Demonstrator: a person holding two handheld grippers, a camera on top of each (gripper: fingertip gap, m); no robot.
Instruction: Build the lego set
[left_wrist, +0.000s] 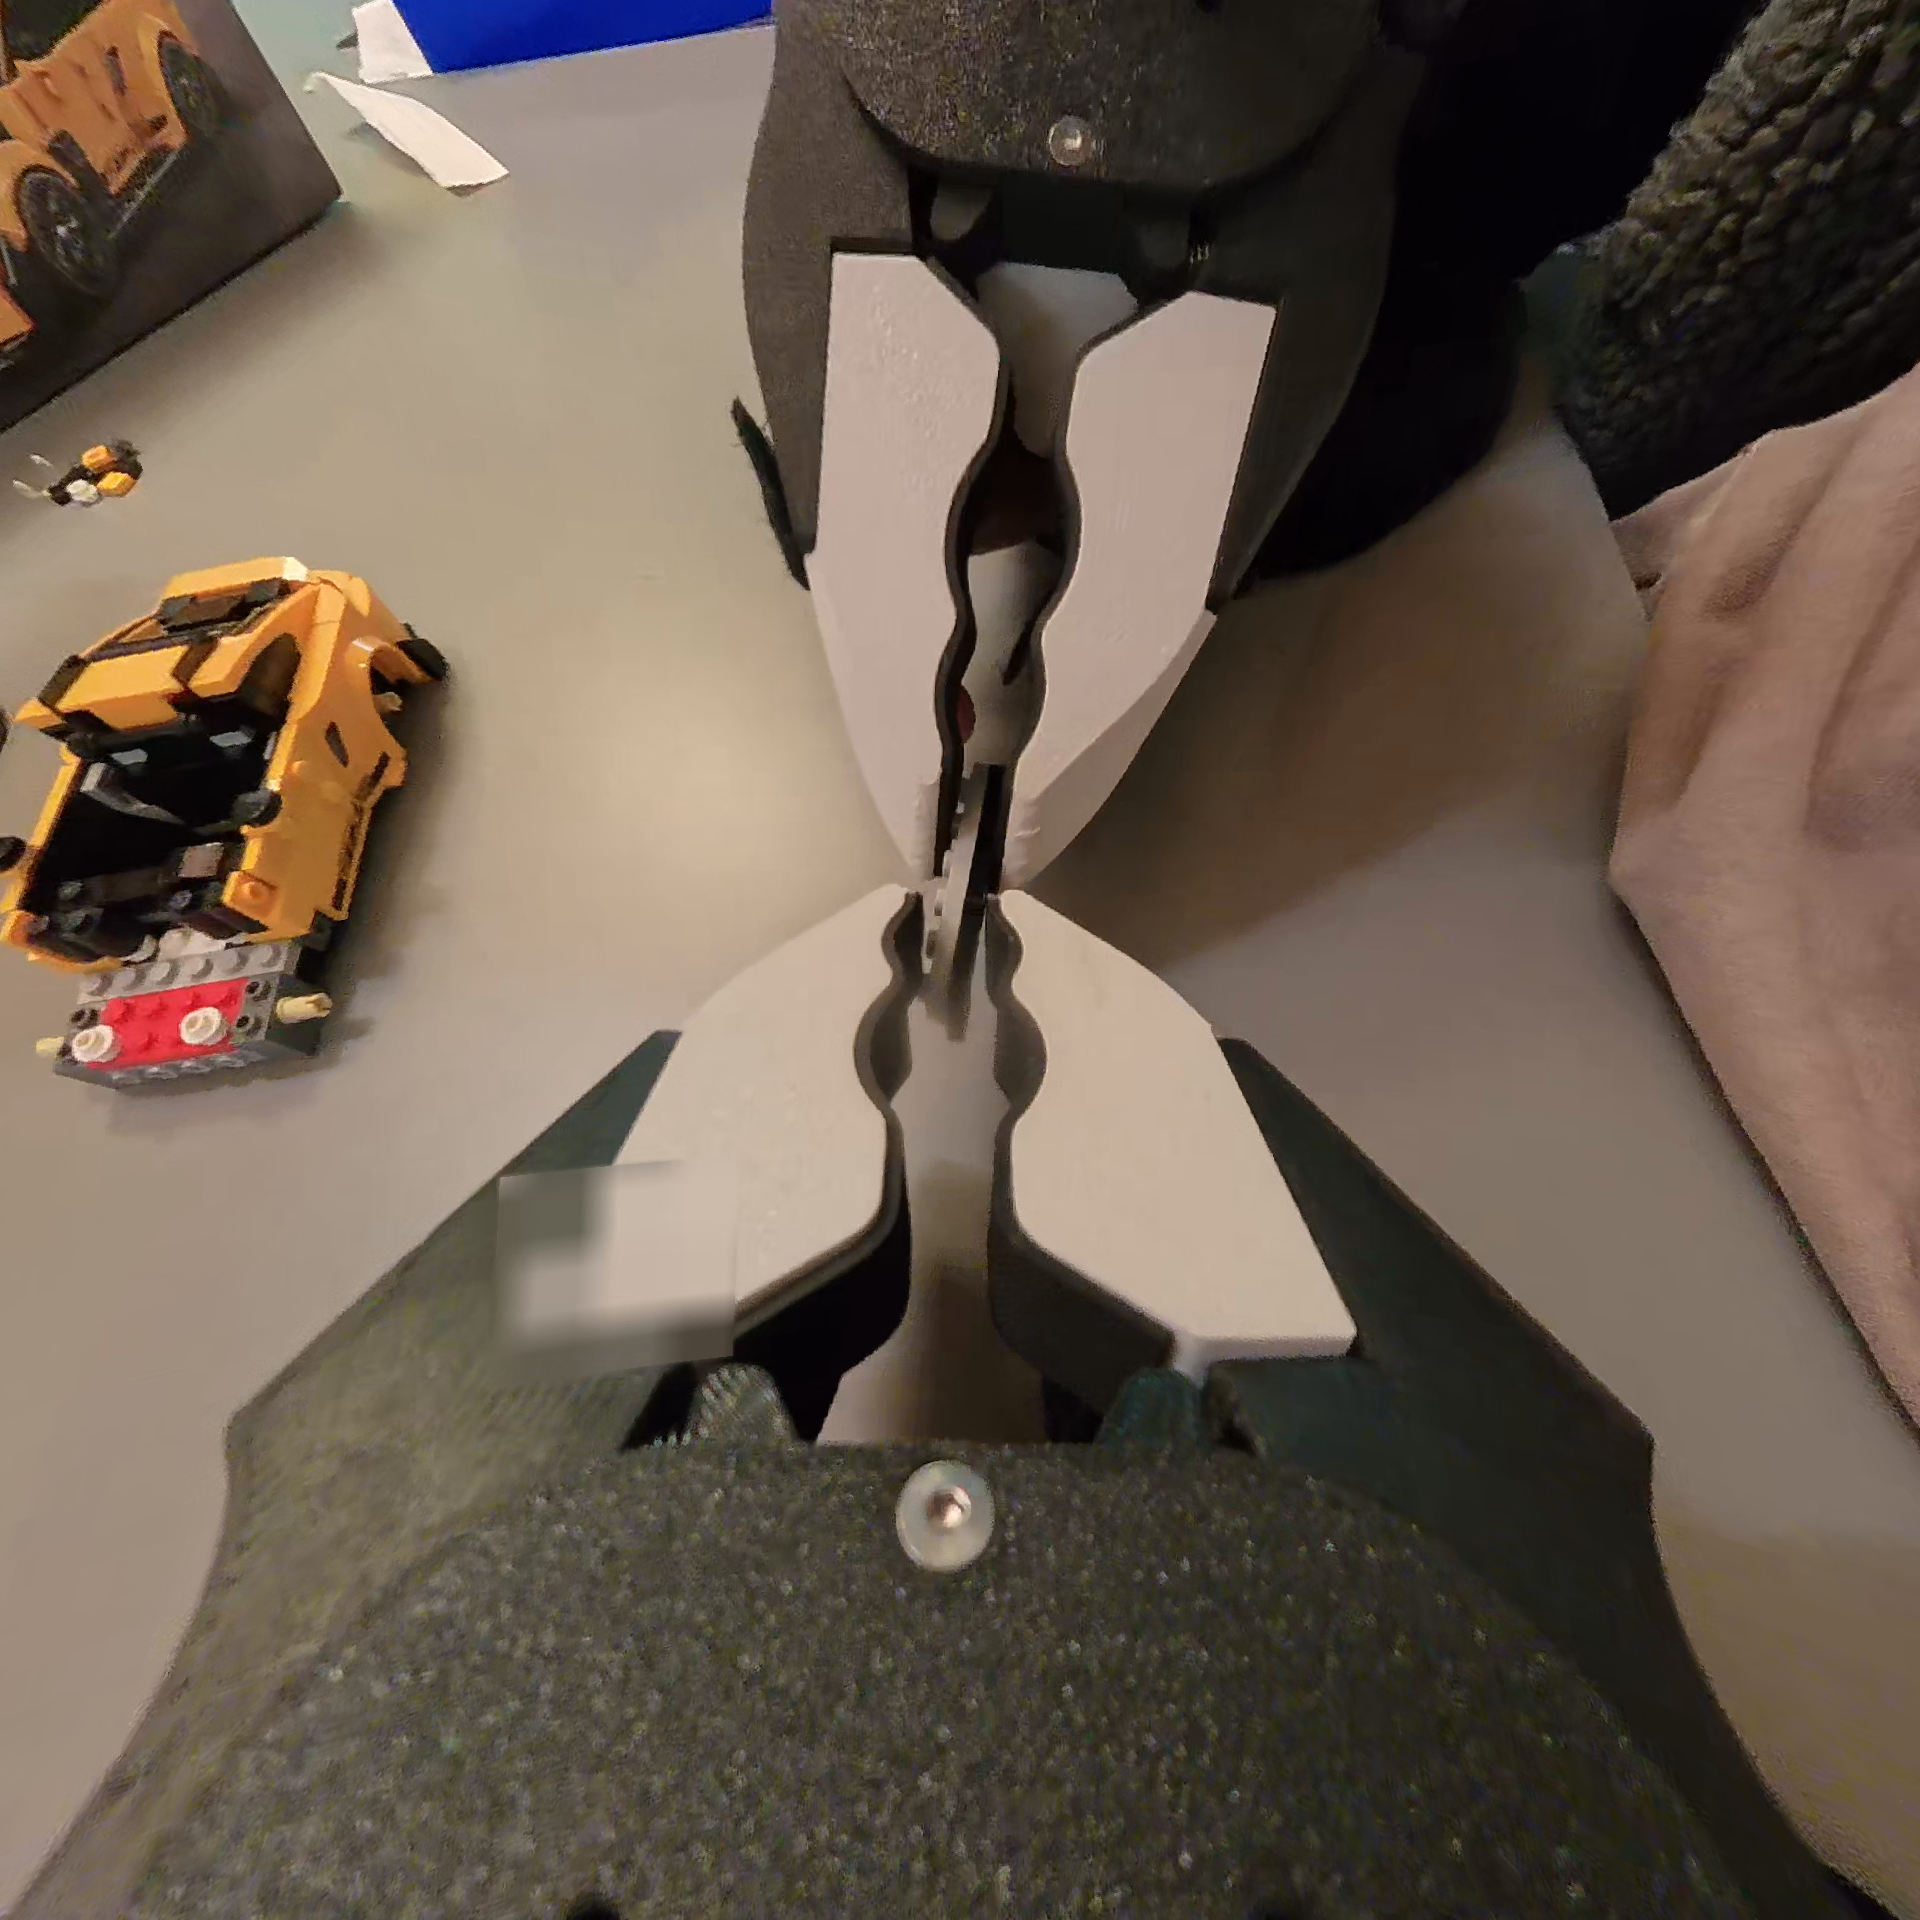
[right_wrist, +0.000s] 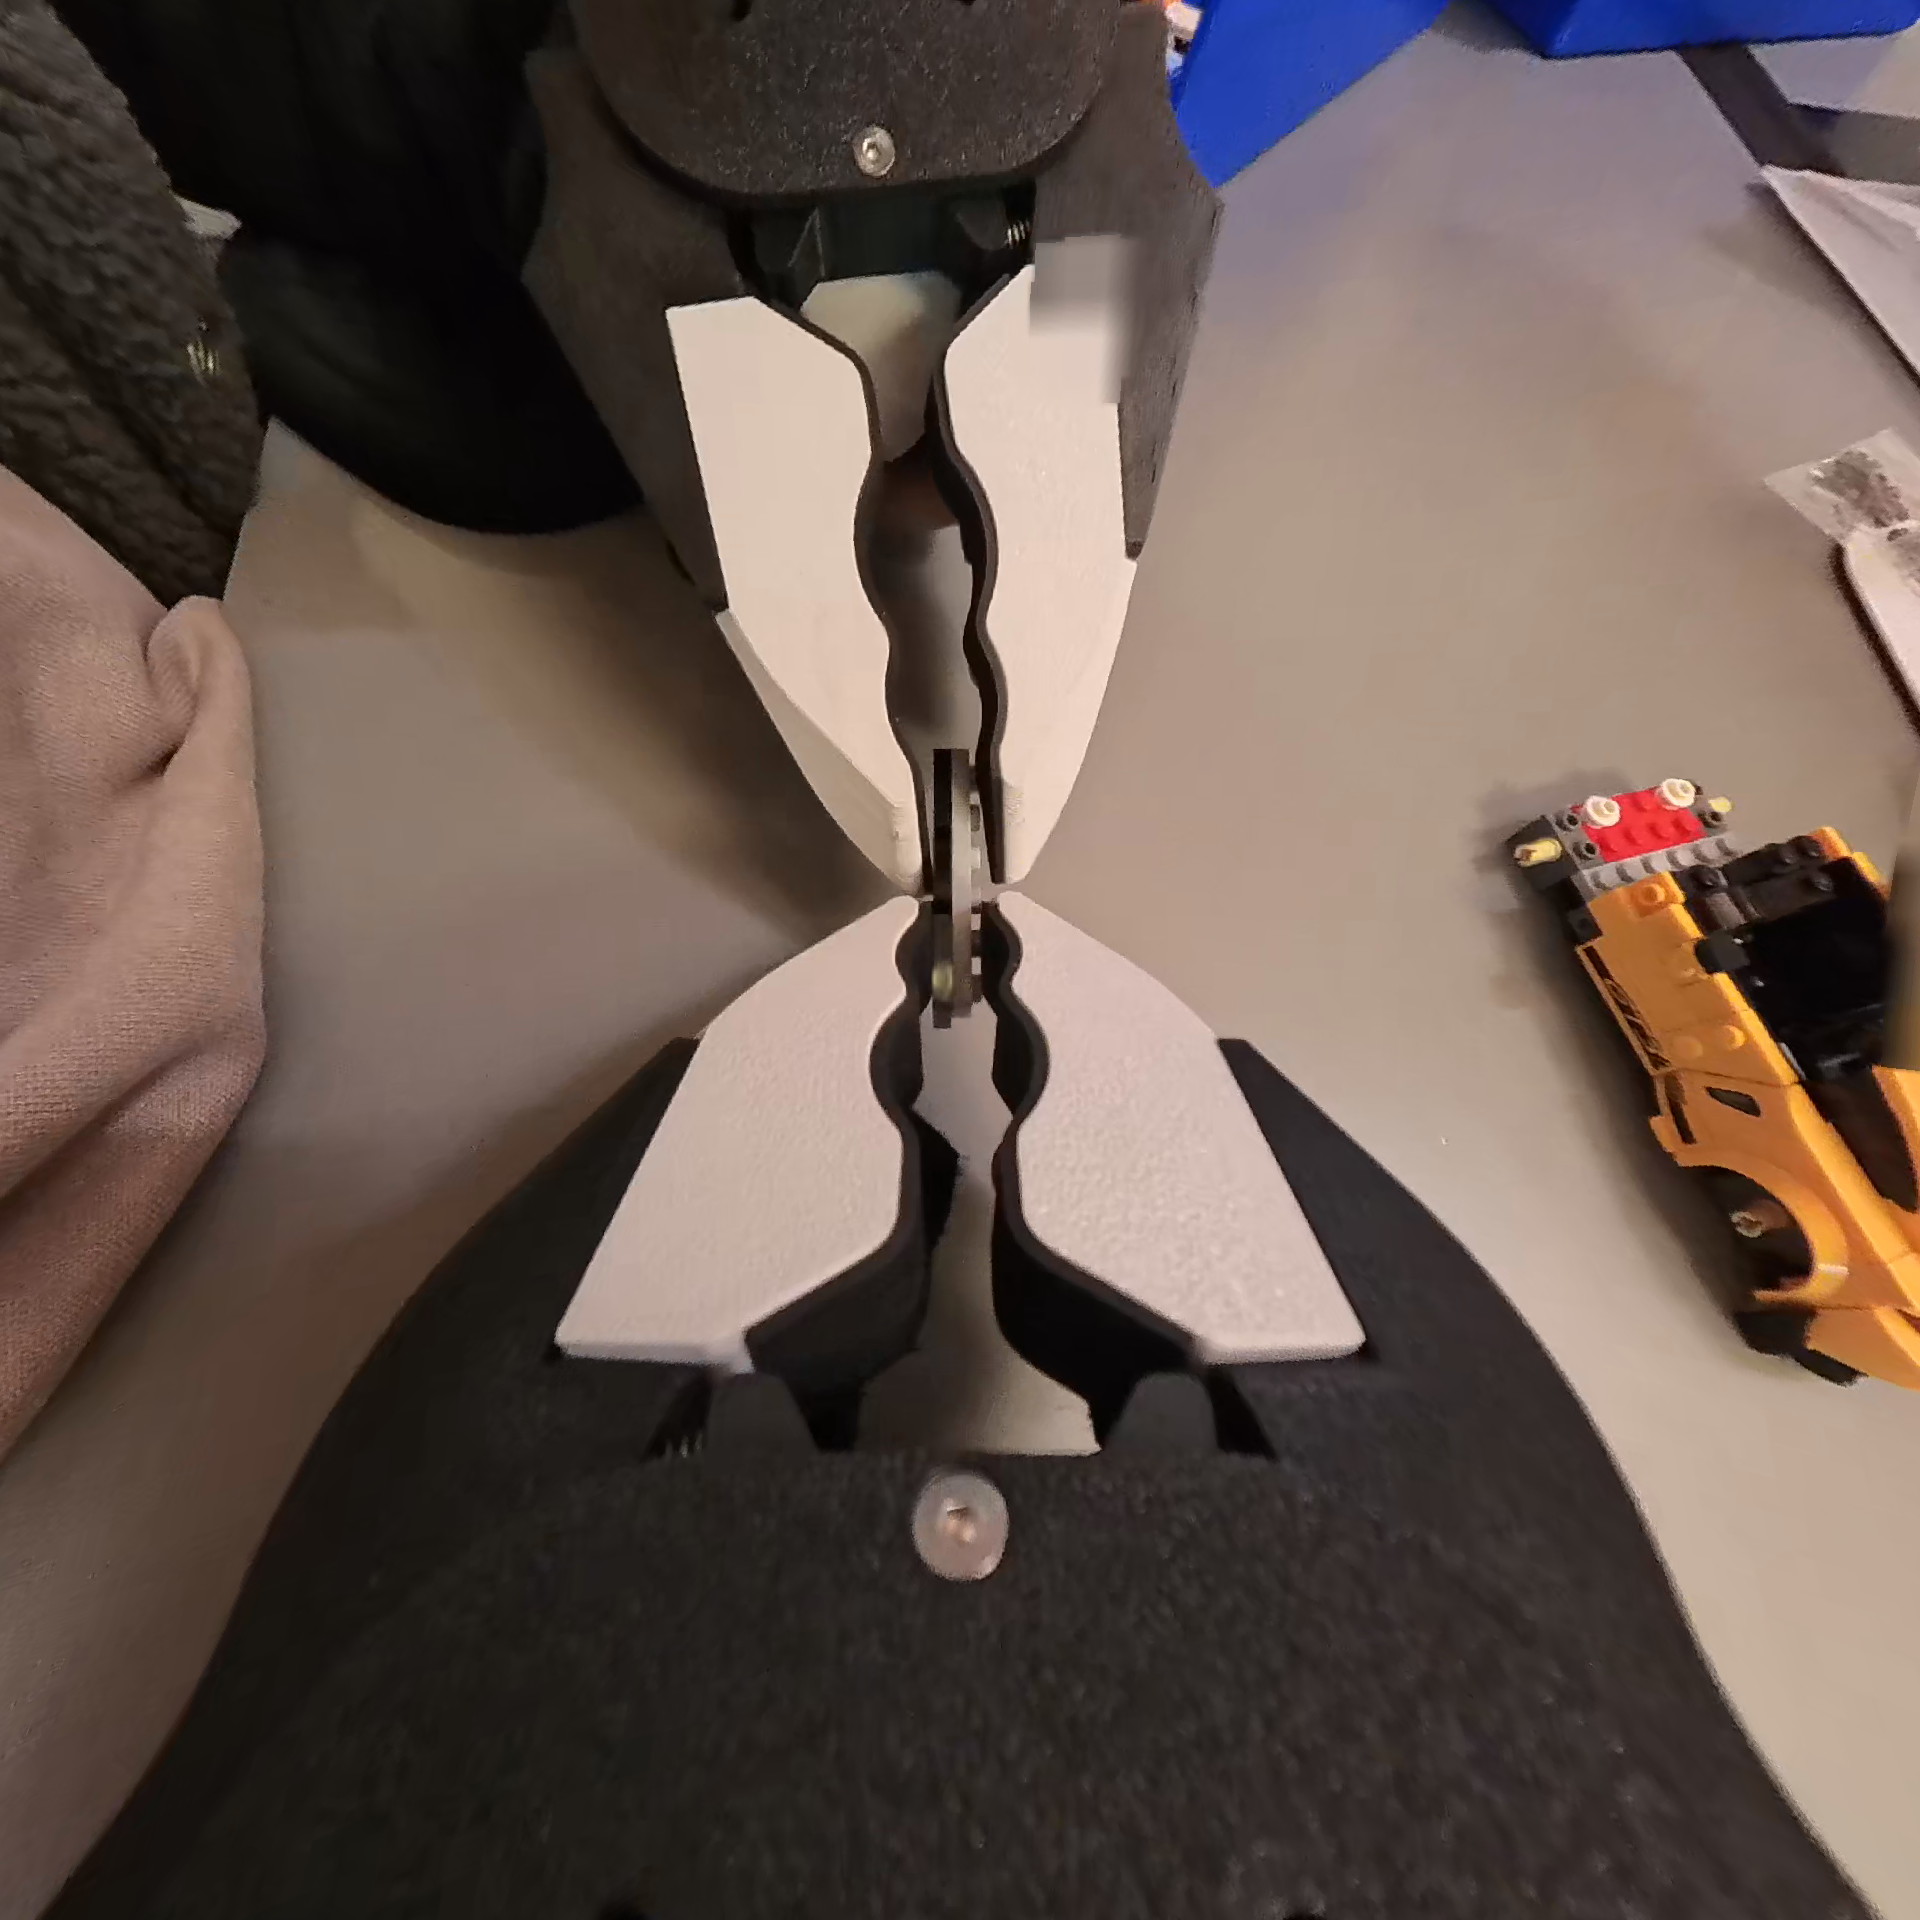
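Left gripper: tips pinching a thin round wheel piece edge-on; right gripper meets it tip to tip at 12 o'clock, clamped on the same piece; yellow lego car lies at 9 o'clock from the left gripper, well apart, nearer that hand.

The desk is grey and smooth. A soft pinkish-brown cloth lies bunched up on one edge of the desk, with folds in it. Just beside the cloth, farther along the desk edge, is something dark and fuzzy, like fleece. At the far side of the desk from the cloth sits a blue thing with sharp corners. Near the blue thing lie torn bits of white paper. Also on the desk, well apart from the cloth, is a clear plastic bag with small dark bits inside, and a flat white sheet beside it.
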